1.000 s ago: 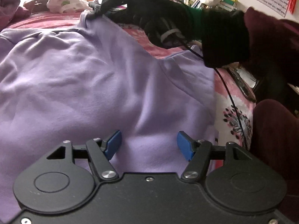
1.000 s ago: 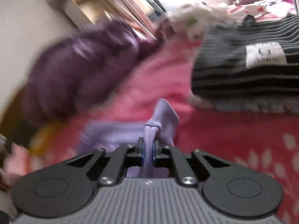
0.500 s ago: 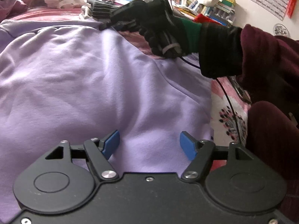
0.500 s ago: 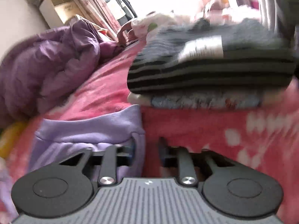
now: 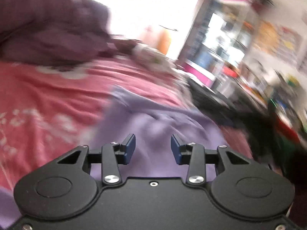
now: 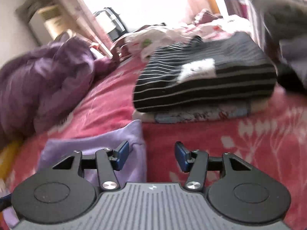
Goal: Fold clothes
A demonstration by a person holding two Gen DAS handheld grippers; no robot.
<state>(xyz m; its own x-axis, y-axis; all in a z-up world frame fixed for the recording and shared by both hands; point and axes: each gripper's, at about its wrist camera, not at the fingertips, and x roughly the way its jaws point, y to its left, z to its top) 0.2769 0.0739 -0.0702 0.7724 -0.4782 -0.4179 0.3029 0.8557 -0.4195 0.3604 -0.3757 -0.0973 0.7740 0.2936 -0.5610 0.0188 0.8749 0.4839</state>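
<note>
My left gripper (image 5: 153,147) jaws close, empty, over soft lilac sweatshirt (image 5: 153,126); my right gripper (image 6: 151,154) jaws open beside its ribbed hem.

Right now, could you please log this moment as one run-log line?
left claw: closing, nothing gripped | right claw: opening, empty | lilac garment: released on bed
</note>
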